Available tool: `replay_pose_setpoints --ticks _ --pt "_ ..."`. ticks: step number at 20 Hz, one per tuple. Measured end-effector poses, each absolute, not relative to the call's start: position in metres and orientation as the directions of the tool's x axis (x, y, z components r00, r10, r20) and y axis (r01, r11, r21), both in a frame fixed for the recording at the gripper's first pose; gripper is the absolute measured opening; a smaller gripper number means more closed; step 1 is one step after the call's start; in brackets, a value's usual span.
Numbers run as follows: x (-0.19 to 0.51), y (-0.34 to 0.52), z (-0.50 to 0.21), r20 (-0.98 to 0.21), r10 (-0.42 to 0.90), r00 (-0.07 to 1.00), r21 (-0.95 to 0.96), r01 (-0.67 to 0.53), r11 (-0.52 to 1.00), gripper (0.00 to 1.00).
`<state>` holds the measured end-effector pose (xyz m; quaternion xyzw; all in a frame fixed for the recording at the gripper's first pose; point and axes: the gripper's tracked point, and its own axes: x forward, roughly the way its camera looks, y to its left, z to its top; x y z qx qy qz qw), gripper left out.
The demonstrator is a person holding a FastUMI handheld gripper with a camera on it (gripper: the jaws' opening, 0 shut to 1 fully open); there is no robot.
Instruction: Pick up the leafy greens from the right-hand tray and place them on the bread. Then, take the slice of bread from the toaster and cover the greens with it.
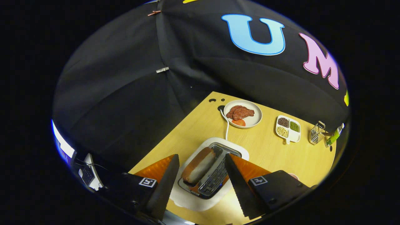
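Observation:
A white toaster (237, 149) stands on the wooden table (268, 150) right below me, seen from above. A slice of bread (198, 165) with a brown crust sits upright in its left slot; the right slot beside it shows only its metal grille. My gripper (202, 170) hovers above the toaster, open, one finger on each side of the bread and the slots, touching nothing. The space between the fingers holds nothing but the view down onto the toaster.
Beyond the toaster a white round plate (257, 118) carries a piece of red meat (240, 112) and a tomato slice (238, 122). To its right lie a small divided dish (288, 127) of beans and a wire basket (316, 133). The toaster's white cord (227, 125) runs toward the plate.

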<state>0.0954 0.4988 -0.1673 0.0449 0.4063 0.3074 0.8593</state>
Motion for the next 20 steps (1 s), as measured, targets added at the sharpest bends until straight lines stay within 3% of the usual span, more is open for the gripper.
replay_pose_setpoints --ticks 3,5,7,10,12,14,20 --pt "0.098 0.505 -0.194 -0.712 0.517 0.476 0.29 -0.47 0.833 0.89" --pt "0.095 0.507 -0.201 -0.726 0.502 0.469 0.29 -0.453 0.843 0.8" --pt "0.093 0.508 -0.206 -0.738 0.492 0.462 0.301 -0.427 0.853 0.54" --pt "0.095 0.509 -0.206 -0.74 0.494 0.457 0.332 -0.39 0.859 0.36" --pt "0.096 0.505 -0.206 -0.741 0.487 0.462 0.343 -0.363 0.866 0.17" --pt "0.097 0.504 -0.201 -0.729 0.496 0.471 0.361 -0.351 0.864 0.12" --pt "0.101 0.497 -0.16 -0.668 0.542 0.51 0.405 -0.361 0.84 0.12"
